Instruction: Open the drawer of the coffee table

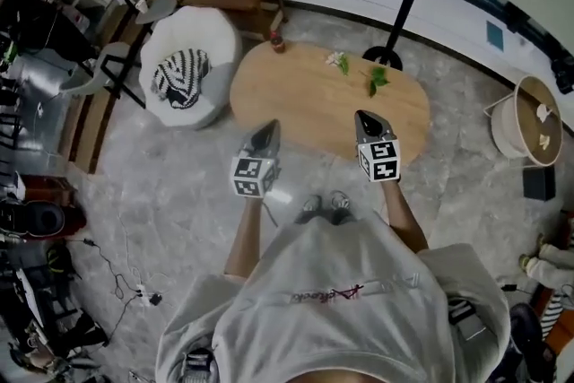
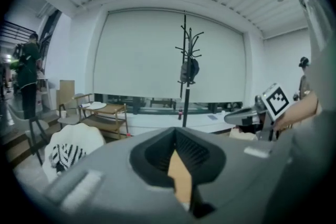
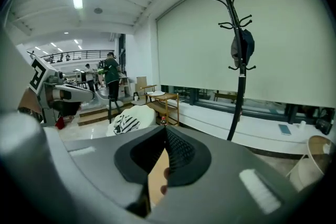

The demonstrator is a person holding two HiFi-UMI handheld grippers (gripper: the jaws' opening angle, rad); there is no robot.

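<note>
Both pairs of jaws are pressed together with nothing between them. The left gripper (image 1: 268,134) and the right gripper (image 1: 365,121) hang side by side, well apart, over the near edge of the oval wooden coffee table (image 1: 305,99), just in front of the person holding them. Each gripper view shows only its own closed tips, with a sliver of tan wood below them. The left gripper view catches the other gripper's marker cube (image 2: 275,100) at its right edge. From the head view I see the whole tabletop, with a small bottle (image 1: 276,40) at its far edge and green sprigs (image 1: 377,82) beside it. The drawer is hidden under the top in every view. A white beanbag chair (image 1: 211,45) sits just left of the table, and a coat stand (image 3: 240,68) stands beyond it.
</note>
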